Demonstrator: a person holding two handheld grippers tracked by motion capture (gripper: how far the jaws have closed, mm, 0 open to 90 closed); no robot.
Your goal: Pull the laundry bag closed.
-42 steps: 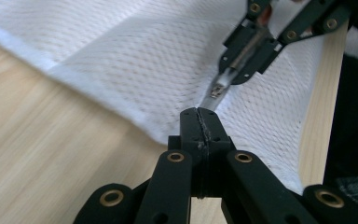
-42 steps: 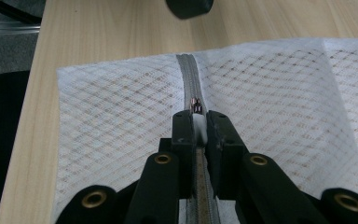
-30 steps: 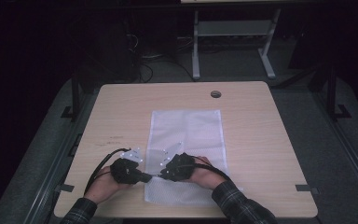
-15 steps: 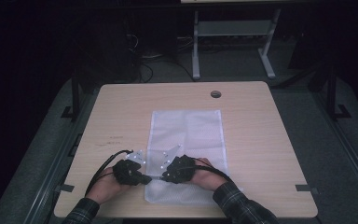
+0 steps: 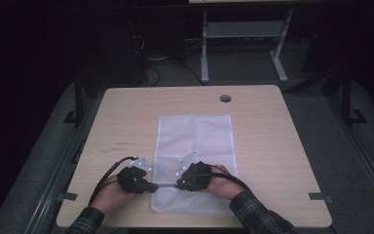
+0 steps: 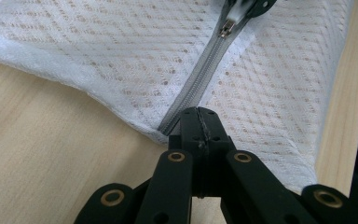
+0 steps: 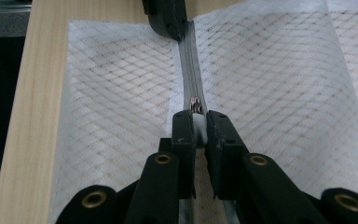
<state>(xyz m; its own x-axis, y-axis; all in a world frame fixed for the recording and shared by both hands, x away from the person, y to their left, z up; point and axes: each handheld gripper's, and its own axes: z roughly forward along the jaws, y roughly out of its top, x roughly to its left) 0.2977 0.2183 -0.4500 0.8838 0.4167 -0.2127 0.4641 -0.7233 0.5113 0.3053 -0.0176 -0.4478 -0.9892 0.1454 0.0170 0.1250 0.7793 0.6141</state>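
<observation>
A white mesh bag (image 5: 195, 141) lies flat on the wooden table (image 5: 282, 146), its grey zipper (image 6: 200, 79) running across its near end. My left gripper (image 5: 153, 186) is at the bag's left edge, and in the left gripper view it (image 6: 199, 116) is shut on the zipper's end. My right gripper (image 5: 177, 184) faces it a short way along the zipper. In the right gripper view it (image 7: 196, 122) is shut on the white pull tab just behind the metal slider (image 7: 195, 105). The zipper (image 7: 189, 65) between the two grippers is closed.
A round cable hole (image 5: 225, 98) sits near the table's far edge. Behind the table stands a grey metal stand (image 5: 243, 44) on the dark floor. The table's near edge (image 6: 340, 93) runs close beside the bag.
</observation>
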